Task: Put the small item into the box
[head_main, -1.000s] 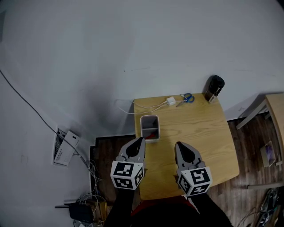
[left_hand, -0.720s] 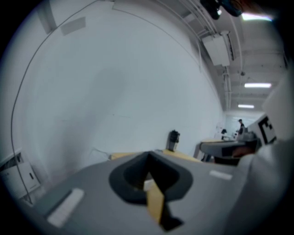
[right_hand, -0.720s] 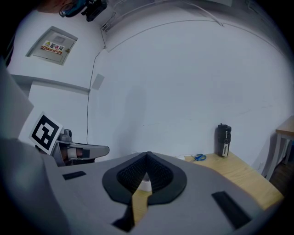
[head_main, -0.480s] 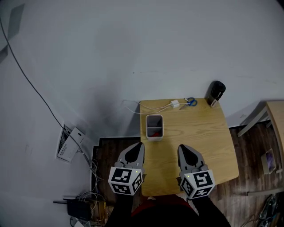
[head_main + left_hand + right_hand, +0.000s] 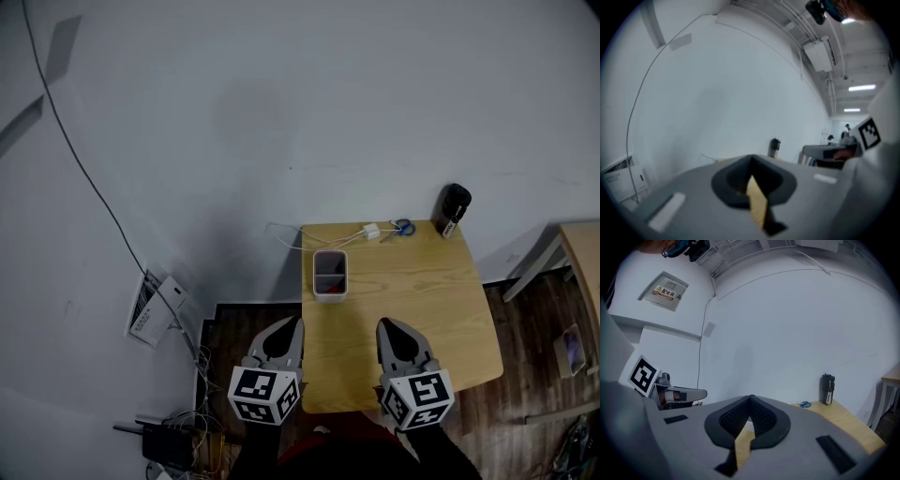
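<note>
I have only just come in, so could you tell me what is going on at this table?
A person holds a gripper in each hand at the near end of the wooden table. The left gripper and right gripper are both shut and hold nothing. The small white box stands farther back, apart from both; what lies inside is too dark to tell. Blue scissors, a white charger and a black bottle sit along the far edge.

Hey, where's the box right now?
In the head view, the box sits on the table's far left part, just in front of the white charger.
</note>
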Tool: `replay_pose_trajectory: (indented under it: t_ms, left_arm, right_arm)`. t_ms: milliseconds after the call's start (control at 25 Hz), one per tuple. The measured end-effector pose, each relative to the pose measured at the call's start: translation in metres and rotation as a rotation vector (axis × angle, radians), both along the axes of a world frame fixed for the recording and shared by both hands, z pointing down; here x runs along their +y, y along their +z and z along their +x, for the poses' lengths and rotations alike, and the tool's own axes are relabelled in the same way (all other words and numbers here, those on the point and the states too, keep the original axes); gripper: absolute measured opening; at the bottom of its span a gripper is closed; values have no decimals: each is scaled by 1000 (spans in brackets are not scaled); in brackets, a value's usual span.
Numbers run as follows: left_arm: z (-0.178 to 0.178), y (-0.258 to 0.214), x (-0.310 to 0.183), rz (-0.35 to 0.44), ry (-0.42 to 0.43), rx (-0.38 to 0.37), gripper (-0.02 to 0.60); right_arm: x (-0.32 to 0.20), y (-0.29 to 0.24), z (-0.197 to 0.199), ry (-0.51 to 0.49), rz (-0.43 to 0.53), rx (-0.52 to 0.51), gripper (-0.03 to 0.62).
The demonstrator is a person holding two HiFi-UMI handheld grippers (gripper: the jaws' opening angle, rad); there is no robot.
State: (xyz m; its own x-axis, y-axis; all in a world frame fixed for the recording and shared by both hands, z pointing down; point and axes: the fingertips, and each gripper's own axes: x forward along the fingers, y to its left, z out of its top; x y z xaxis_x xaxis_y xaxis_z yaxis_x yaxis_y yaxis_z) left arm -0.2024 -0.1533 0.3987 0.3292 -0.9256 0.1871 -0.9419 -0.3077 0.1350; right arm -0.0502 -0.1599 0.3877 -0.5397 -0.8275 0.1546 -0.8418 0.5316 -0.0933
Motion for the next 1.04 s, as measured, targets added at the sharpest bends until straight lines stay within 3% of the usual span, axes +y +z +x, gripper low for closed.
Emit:
replay_pose_trajectory:
  t_ms: [1040]
  left_arm:
    - [-3,-22,88,69,-75,2,2]
  right_arm:
    - [74,-18,-6,-98,56,-22,8]
